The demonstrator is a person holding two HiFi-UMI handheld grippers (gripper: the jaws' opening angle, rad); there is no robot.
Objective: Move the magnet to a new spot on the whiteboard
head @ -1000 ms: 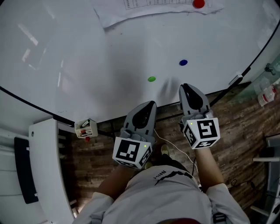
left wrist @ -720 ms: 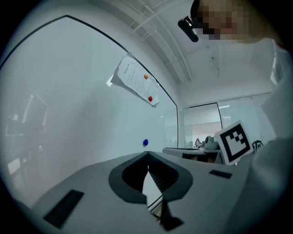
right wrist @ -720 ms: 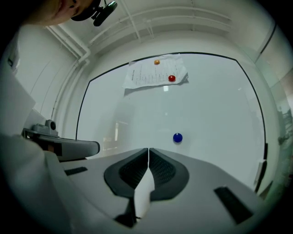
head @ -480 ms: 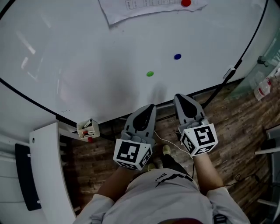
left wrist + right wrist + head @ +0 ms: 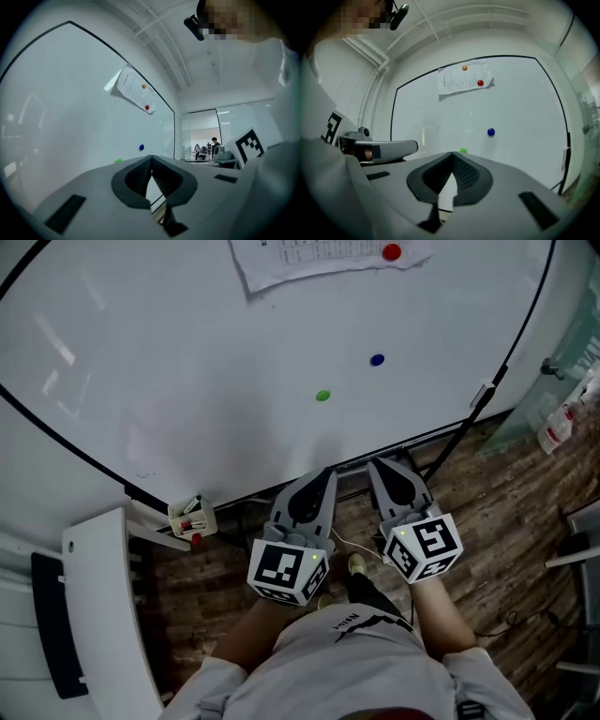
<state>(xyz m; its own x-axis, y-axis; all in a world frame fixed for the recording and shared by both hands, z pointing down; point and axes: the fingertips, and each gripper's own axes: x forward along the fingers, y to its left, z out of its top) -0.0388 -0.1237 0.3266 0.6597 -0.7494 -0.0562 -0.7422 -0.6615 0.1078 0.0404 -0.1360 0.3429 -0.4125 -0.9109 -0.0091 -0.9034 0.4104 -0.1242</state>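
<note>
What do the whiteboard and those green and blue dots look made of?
The whiteboard looks like a glossy coated panel: light streaks reflect on it. The green magnet and blue magnet look like smooth coloured plastic, though too small to be sure.

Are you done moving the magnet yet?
Done: can't tell. The green magnet and blue magnet both sit on the whiteboard, and neither is held. In hand: nothing. The left gripper and right gripper are both shut on nothing, off the board. Left: if no magnet has been shifted, the whole job: reach, grab one, place it elsewhere.
</note>
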